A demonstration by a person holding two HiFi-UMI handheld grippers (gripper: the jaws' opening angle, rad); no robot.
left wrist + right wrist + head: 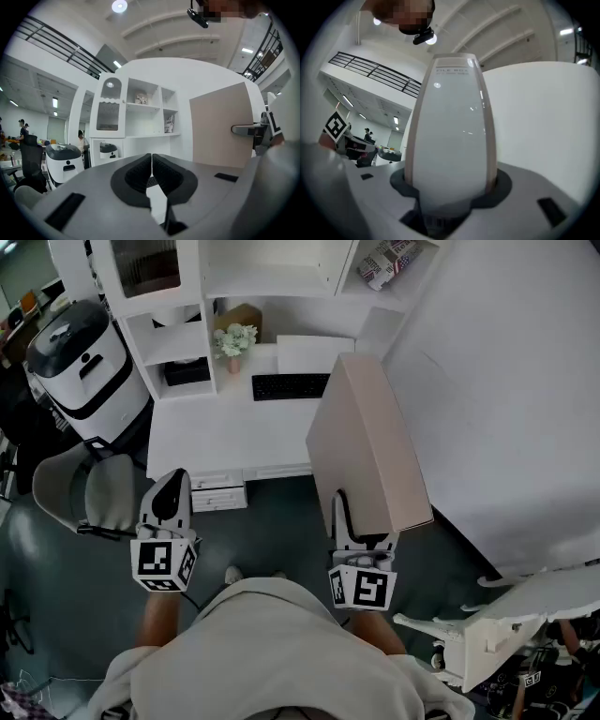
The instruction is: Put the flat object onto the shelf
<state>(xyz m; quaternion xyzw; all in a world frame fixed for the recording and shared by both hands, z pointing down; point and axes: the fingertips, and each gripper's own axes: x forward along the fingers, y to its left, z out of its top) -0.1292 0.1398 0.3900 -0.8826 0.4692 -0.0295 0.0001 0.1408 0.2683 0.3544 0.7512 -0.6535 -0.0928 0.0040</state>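
Head cam looks steeply down from the person's head onto the shelf unit (272, 282) and file box (370, 442). Each gripper cam sits right behind its jaws, aimed forward and up: left one catches both too, right one's jammed against the box.

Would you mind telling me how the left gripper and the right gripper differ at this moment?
The right gripper is clamped on the lower end of the beige file box, while the left gripper holds nothing. The right gripper's jaws stand apart by the box's thickness, whereas the left gripper's jaws are pressed together. Both point forward toward the white desk.
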